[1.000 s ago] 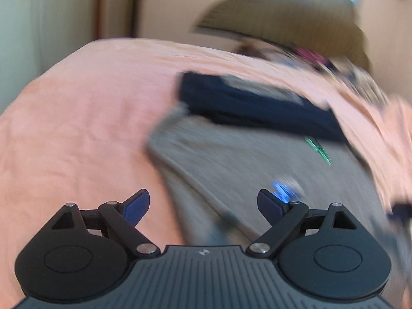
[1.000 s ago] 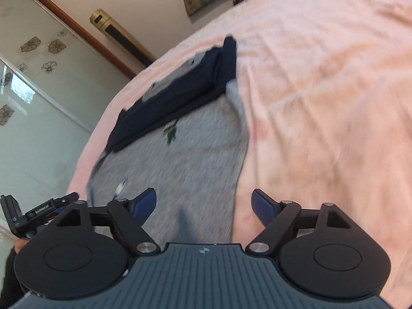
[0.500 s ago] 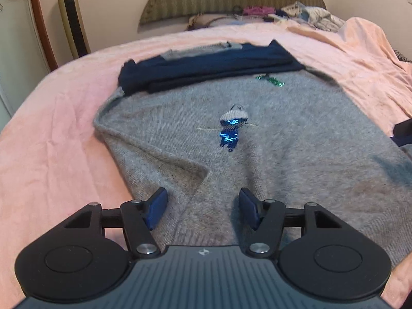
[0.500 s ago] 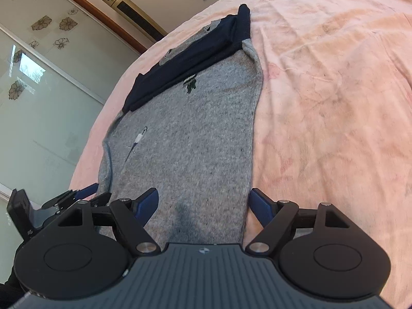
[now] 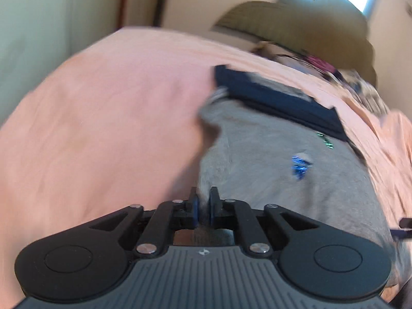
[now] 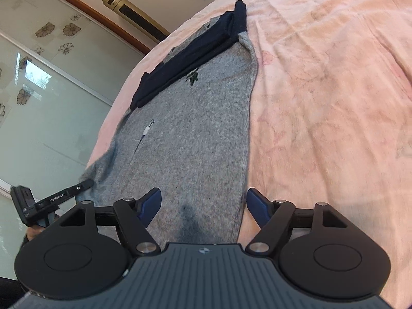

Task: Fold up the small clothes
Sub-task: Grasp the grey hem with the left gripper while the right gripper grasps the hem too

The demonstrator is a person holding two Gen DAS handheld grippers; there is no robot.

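- The grey knitted sweater (image 6: 195,134) lies spread flat on the pink bed sheet (image 6: 322,103), with its folded dark navy sleeves (image 6: 190,54) laid across its far end.
- The left gripper (image 5: 203,207) tilts down at the sweater's near left edge. Its jaws have just been closing and now stand narrow, with a fold of the grey knit pinched between the blue pads (image 5: 195,209).
- That view is smeared by motion, so the exact line of the sweater's hem there cannot be told.
- The right gripper (image 6: 203,204) hangs tilted down over the sweater's near right corner. Its jaws stand wide and hold nothing; the right edge of the knit runs between them.
- Seen from the right wrist, the left gripper (image 6: 77,189) sits at the sweater's far-side near corner, with a bit of the person's hand (image 6: 33,231) under it.
- A blue sequin patch (image 5: 300,166) sits near the sweater's middle.
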